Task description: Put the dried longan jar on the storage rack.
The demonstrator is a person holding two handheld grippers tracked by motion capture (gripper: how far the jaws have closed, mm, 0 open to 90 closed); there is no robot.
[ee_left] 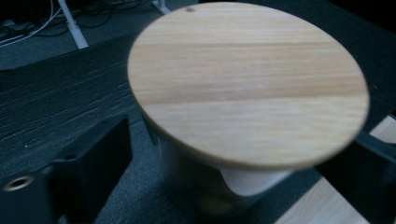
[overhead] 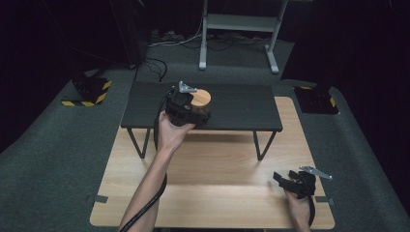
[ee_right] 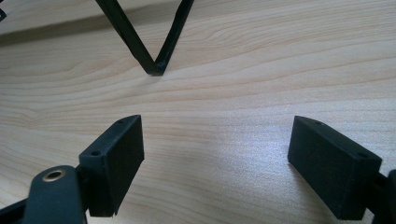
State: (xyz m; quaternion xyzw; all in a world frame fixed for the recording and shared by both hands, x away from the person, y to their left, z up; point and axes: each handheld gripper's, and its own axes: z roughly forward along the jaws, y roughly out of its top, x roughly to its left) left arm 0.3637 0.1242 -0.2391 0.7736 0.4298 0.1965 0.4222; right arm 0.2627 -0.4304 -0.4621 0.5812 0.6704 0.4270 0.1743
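A jar with a round wooden lid point(overhead: 201, 98) point(ee_left: 247, 84) stands on the black raised shelf point(overhead: 241, 106), left of its middle. My left gripper point(overhead: 189, 110) point(ee_left: 233, 179) reaches around the jar's body from the near side. Its jaws stand apart, and a gap shows between the left jaw and the jar wall; the lid partly hides the right jaw. My right gripper point(overhead: 281, 178) point(ee_right: 217, 158) rests low over the wooden table point(overhead: 217, 188) at the front right, open, with bare wood between its jaws.
The shelf stands on thin black V-shaped legs point(overhead: 261, 145) point(ee_right: 154, 51) at the table's far half. Grey carpet surrounds the table. A metal stand point(overhead: 239, 29) and cables lie on the floor behind.
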